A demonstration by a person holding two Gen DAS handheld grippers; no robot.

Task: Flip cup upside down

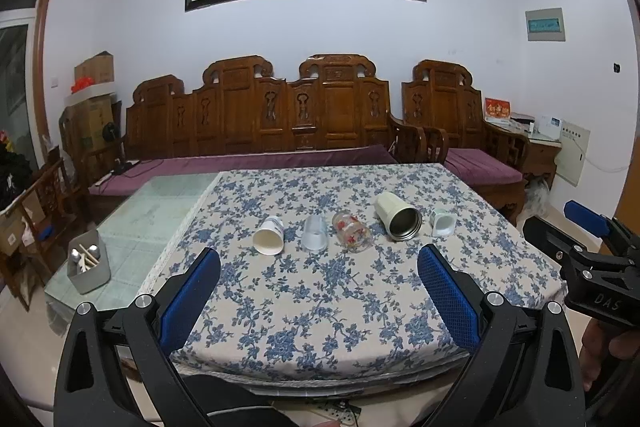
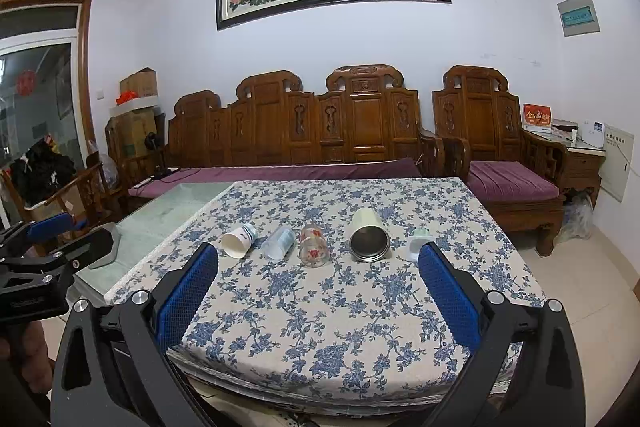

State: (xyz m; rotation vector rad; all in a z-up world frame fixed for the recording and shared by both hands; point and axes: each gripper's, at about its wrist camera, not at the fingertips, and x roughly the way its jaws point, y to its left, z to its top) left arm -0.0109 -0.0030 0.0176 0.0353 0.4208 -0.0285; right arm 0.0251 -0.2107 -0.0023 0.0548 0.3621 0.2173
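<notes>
Several cups lie on their sides in a row on the floral tablecloth (image 1: 320,307): a white paper cup (image 1: 269,235) (image 2: 239,242), a clear plastic cup (image 1: 314,233) (image 2: 279,242), a glass with red flowers (image 1: 352,231) (image 2: 314,243), a cream steel tumbler (image 1: 398,215) (image 2: 368,235) and a small white cup (image 1: 443,221) (image 2: 417,242). My left gripper (image 1: 320,263) is open and empty, held near the table's front edge, short of the cups. My right gripper (image 2: 319,259) is open and empty, likewise short of the row.
A grey holder with utensils (image 1: 88,263) stands on the bare glass part of the table (image 1: 156,211) at the left. A carved wooden sofa (image 1: 280,115) with purple cushions runs behind the table. The right gripper shows at the right edge of the left wrist view (image 1: 592,251).
</notes>
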